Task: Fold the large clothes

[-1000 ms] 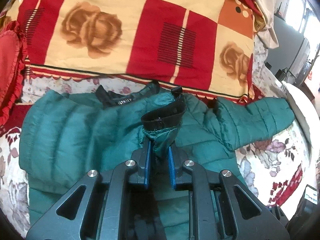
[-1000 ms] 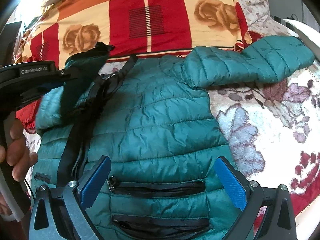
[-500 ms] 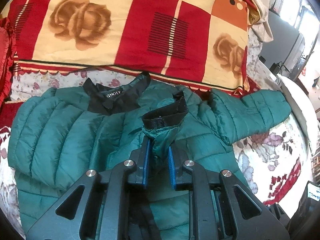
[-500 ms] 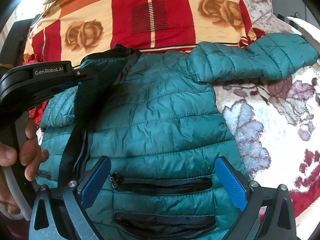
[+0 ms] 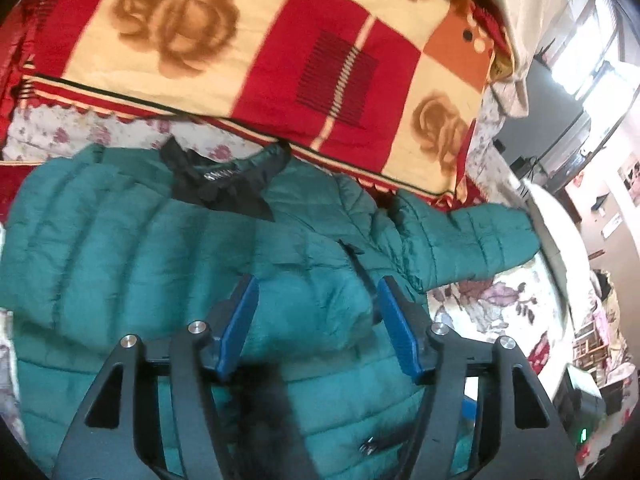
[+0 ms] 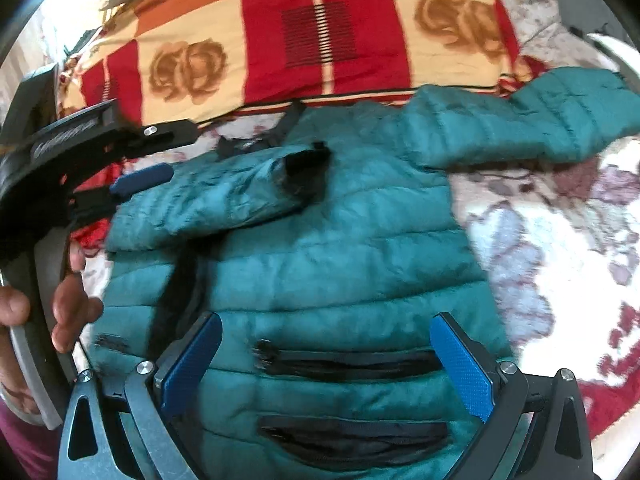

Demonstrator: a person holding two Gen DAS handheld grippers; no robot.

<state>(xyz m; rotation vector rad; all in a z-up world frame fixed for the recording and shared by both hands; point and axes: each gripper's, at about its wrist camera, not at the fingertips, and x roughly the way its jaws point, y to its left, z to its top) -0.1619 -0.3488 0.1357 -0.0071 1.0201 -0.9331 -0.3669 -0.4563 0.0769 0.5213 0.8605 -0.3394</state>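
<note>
Left sleeve let go across the green jacket's chest on the bed.
Left wrist view: the left hand-held gripper [image 5: 316,320] had just spread its jaws, empty, above the jacket [image 5: 120,248]. Right wrist view: the released sleeve [image 6: 224,196] lay folded inward; the right hand-held gripper [image 6: 328,360] hovered wide, holding nothing.

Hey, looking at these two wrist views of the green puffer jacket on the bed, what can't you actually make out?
- Collar label of the teal quilted puffer jacket: left wrist view, lettering blurred and too small to read.
- Jacket hem: both views, cut off by the bottom edge and the open right gripper.
- Jacket's left side: right wrist view, covered by the folded-over sleeve.
- Lettering on the left gripper body: right wrist view, blurred.
</note>
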